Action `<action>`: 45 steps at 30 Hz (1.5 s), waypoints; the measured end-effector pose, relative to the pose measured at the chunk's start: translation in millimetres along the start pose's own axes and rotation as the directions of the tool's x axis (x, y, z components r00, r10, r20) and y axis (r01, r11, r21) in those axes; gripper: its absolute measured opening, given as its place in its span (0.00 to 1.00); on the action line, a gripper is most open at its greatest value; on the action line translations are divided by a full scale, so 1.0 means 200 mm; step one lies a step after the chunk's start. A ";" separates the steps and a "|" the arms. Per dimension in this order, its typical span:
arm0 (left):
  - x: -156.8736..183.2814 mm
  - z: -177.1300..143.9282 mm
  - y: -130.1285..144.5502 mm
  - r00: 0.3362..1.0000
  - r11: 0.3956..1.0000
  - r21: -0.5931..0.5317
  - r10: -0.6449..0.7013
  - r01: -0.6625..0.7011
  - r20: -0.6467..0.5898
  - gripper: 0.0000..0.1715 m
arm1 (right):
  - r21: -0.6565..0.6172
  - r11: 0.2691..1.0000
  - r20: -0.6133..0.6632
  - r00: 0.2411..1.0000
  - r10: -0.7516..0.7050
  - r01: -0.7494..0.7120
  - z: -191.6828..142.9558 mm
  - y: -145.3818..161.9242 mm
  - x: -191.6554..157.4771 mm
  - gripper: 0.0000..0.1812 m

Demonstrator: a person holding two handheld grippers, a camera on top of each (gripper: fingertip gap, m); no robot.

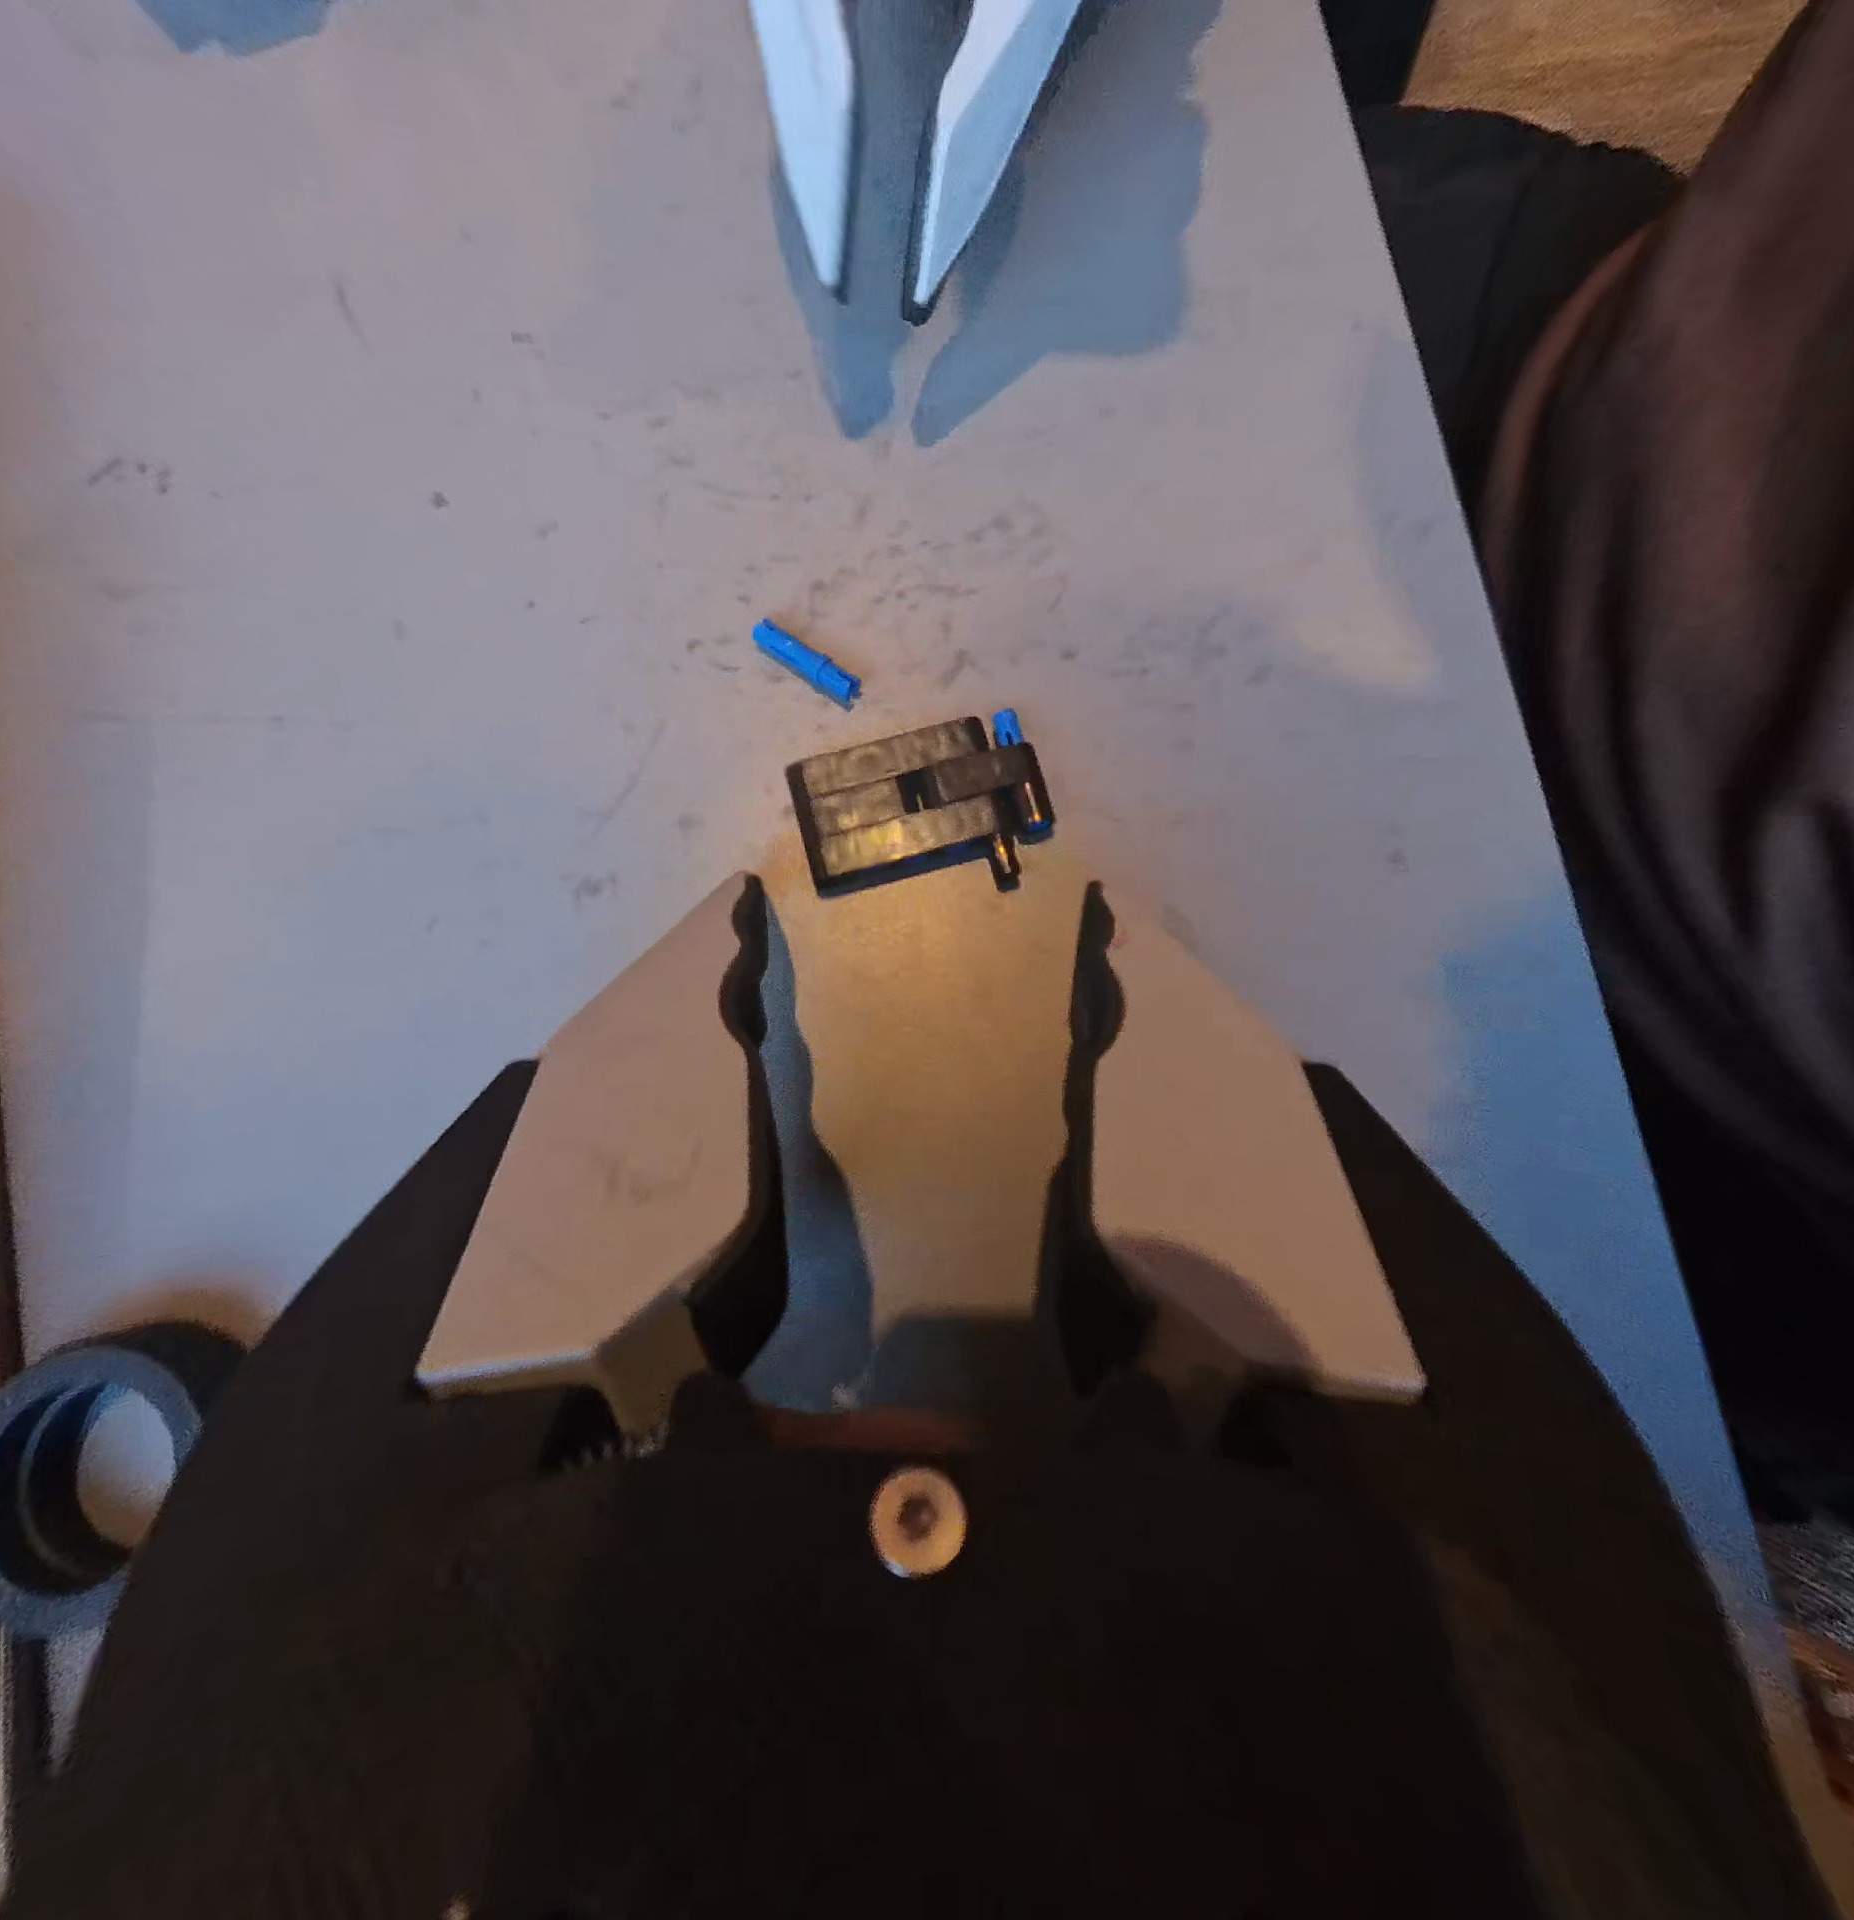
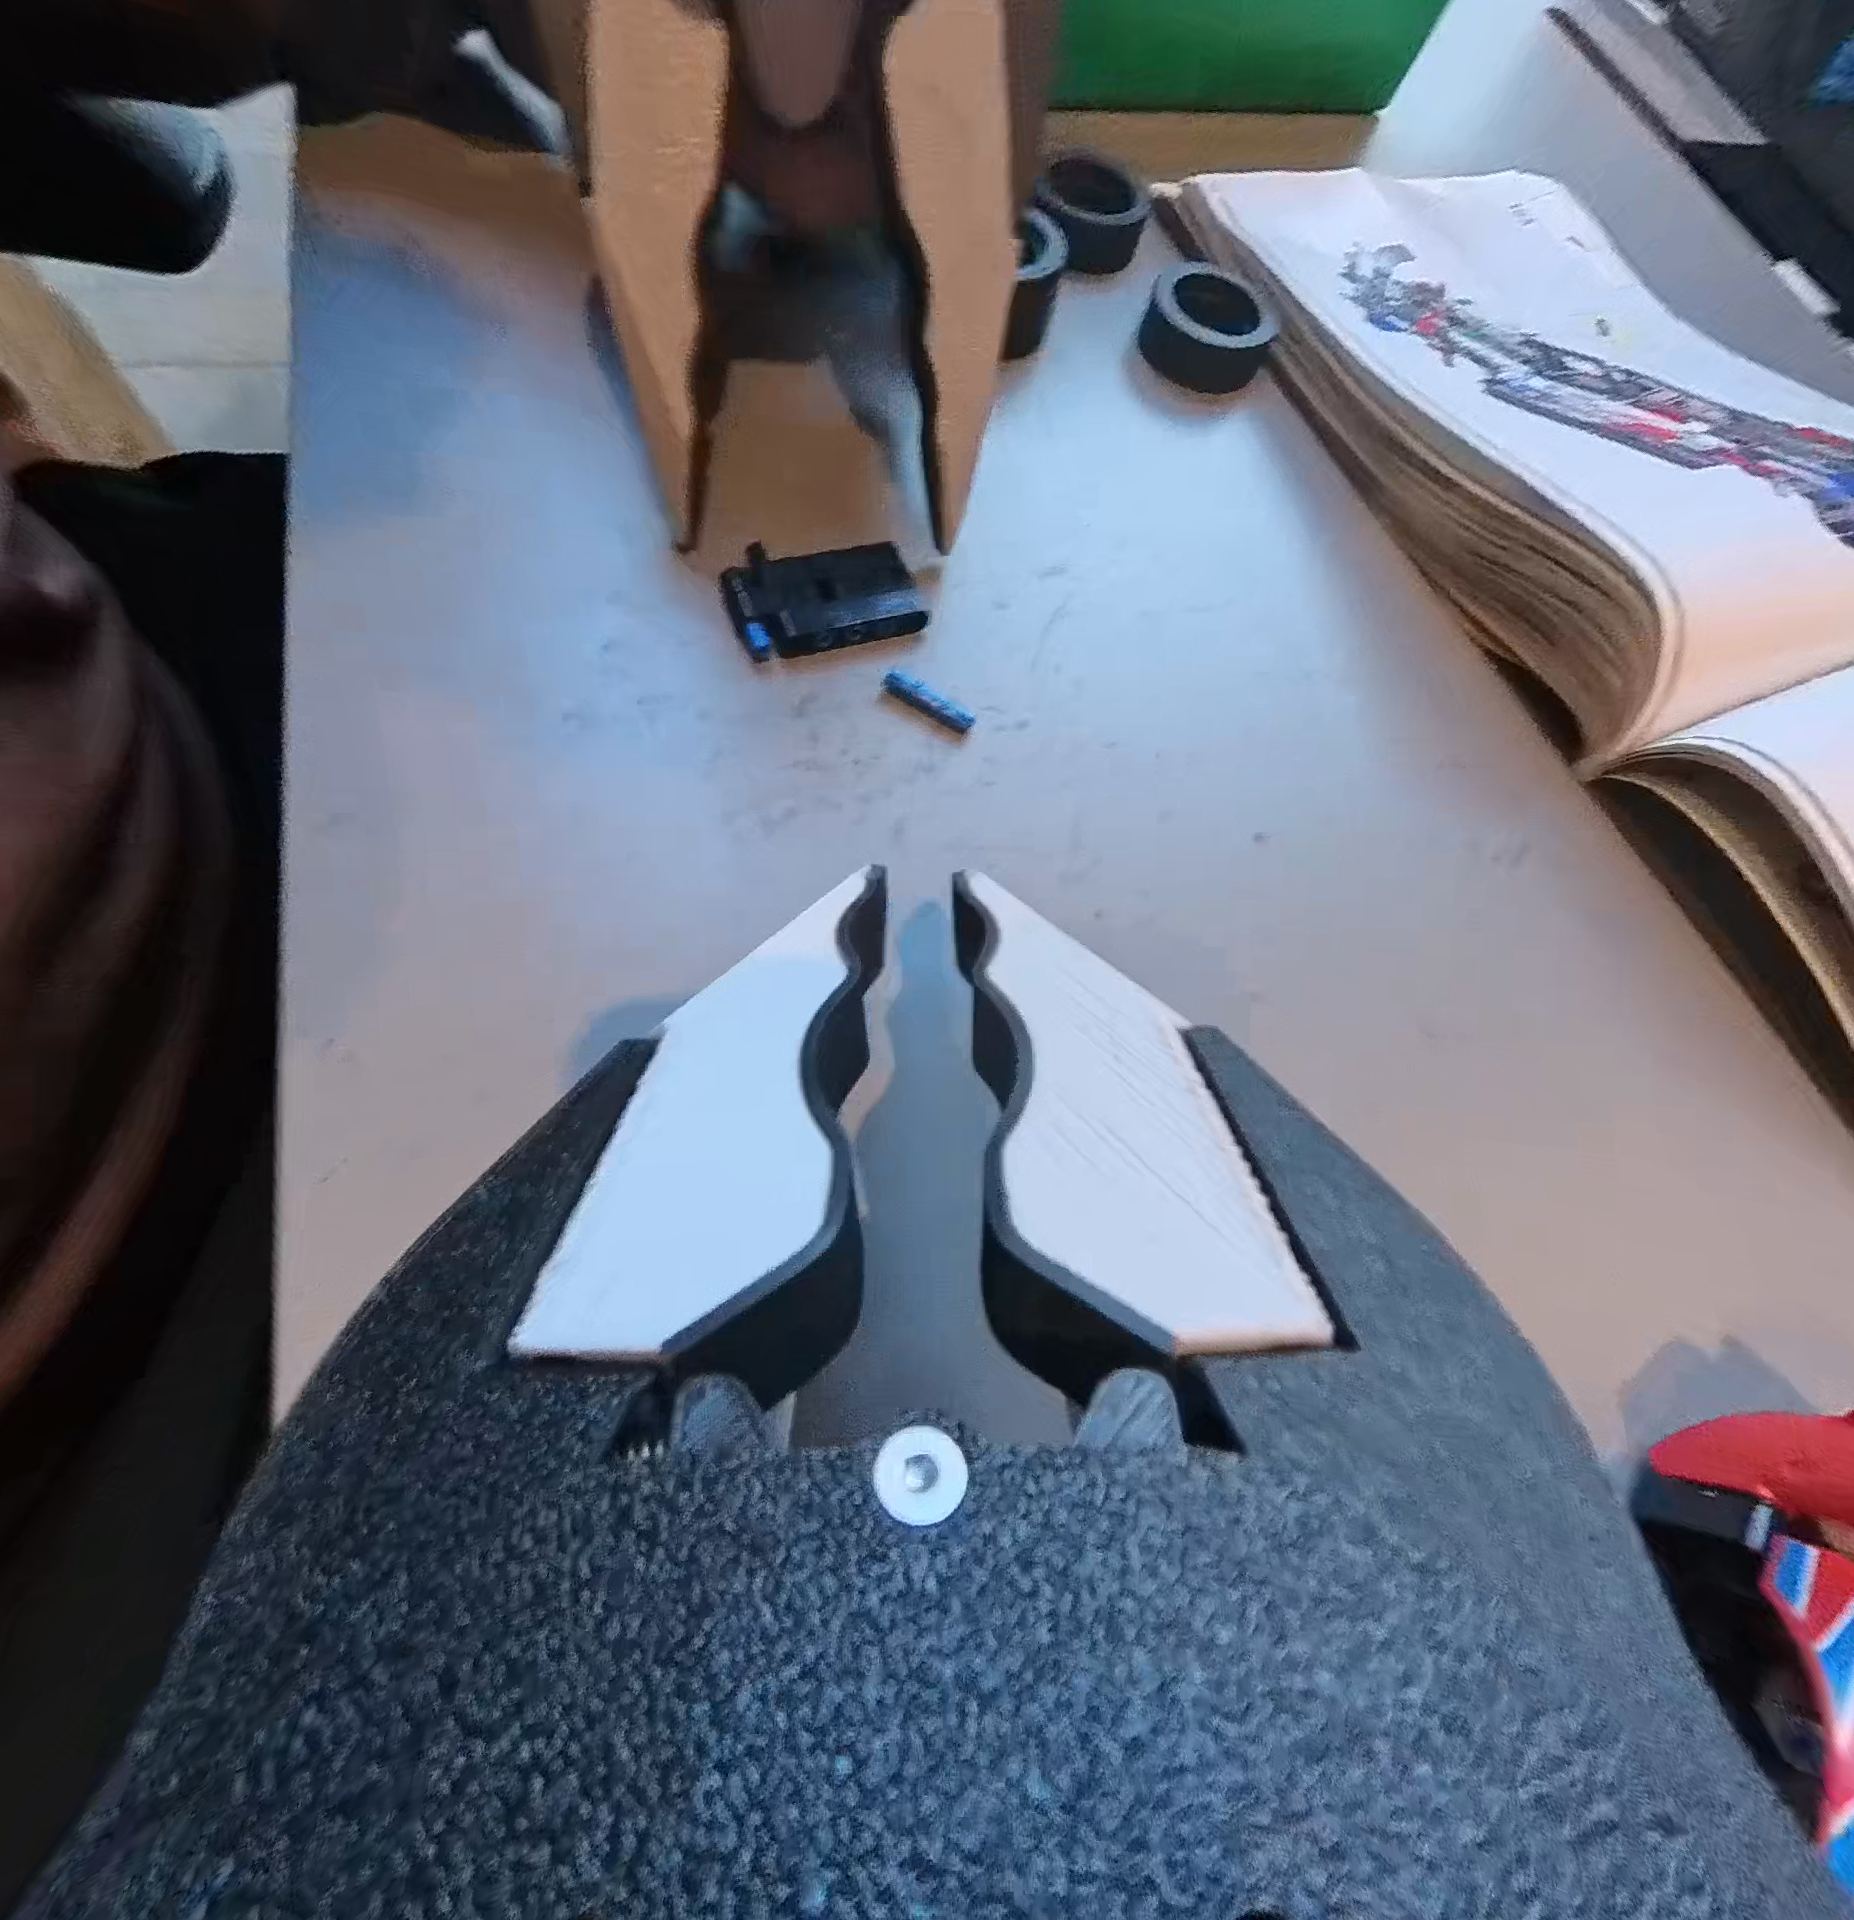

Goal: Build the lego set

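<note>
Black block [image 1: 918, 800], a small stack of lego beams with a blue pin [image 1: 1009, 727] stuck in one end, lay mid-counter [image 1: 383, 520], nearer the person-side edge. Loose blue pin [image 1: 807, 662] lay just beside it, not touching.

Left gripper [image 1: 923, 894] hovered right at the block, jaws apart, wider than the block, nothing held. Right gripper [image 2: 918, 873] sat well back across the counter, jaws nearly together with a narrow gap, empty.

Handling guess: block light, rigid, smooth plastic, likely to slide on the counter if nudged; take it across the flat long sides, clear of the protruding pin end. Loose pin tiny, round, prone to roll or pop out; pinch it mid-shaft, crosswise.

Open manual [image 2: 1525, 416] at the far-side edge showed a coloured model picture; any print too blurred to read. Black tyres [image 2: 1209, 327] near it. No brand marks legible anywhere.
</note>
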State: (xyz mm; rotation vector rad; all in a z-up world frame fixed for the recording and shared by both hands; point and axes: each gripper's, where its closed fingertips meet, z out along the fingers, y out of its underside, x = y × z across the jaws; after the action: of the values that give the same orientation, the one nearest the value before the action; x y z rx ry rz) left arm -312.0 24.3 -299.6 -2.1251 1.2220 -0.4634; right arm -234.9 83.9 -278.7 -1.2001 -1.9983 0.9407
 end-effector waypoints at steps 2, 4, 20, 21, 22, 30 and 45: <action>-0.01 -0.02 0.01 0.998 1.000 -0.009 -0.014 0.015 0.063 0.37 | 0.008 1.000 -0.052 0.999 0.005 -0.004 0.02 -0.01 0.06 0.14; 0.01 -0.01 0.01 0.994 0.998 0.001 -0.059 0.059 0.096 0.39 | 0.009 1.000 -0.070 0.998 0.001 0.000 0.04 -0.03 0.09 0.16; 0.00 0.05 -0.07 0.927 0.972 0.084 -0.234 0.219 0.293 0.26 | -0.095 0.989 0.269 0.959 -0.086 0.115 0.30 -0.08 0.00 0.06; 0.01 0.04 -0.06 0.910 0.969 0.084 -0.246 0.231 0.334 0.26 | -0.092 0.988 0.243 0.965 -0.099 0.125 0.30 -0.08 0.01 0.02; 0.01 0.02 -0.05 0.882 0.967 0.080 -0.253 0.241 0.398 0.27 | -0.092 0.986 0.211 0.971 -0.115 0.137 0.30 -0.08 0.02 0.02; 0.19 -0.10 -0.02 0.745 0.986 0.078 -0.165 0.150 0.647 0.29 | -0.150 0.988 -0.042 0.998 -0.052 0.045 0.27 -0.04 0.07 0.02; 0.22 -0.09 0.05 0.798 0.980 0.061 -0.191 0.191 0.572 0.19 | -0.168 0.915 -0.153 0.927 0.343 -0.366 0.14 0.03 -0.05 0.09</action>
State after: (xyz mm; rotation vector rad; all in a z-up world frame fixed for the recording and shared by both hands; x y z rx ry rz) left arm -306.6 -22.6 -292.6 -2.1658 0.6582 0.1108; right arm -251.1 69.8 -300.5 -1.7312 -1.8407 0.8299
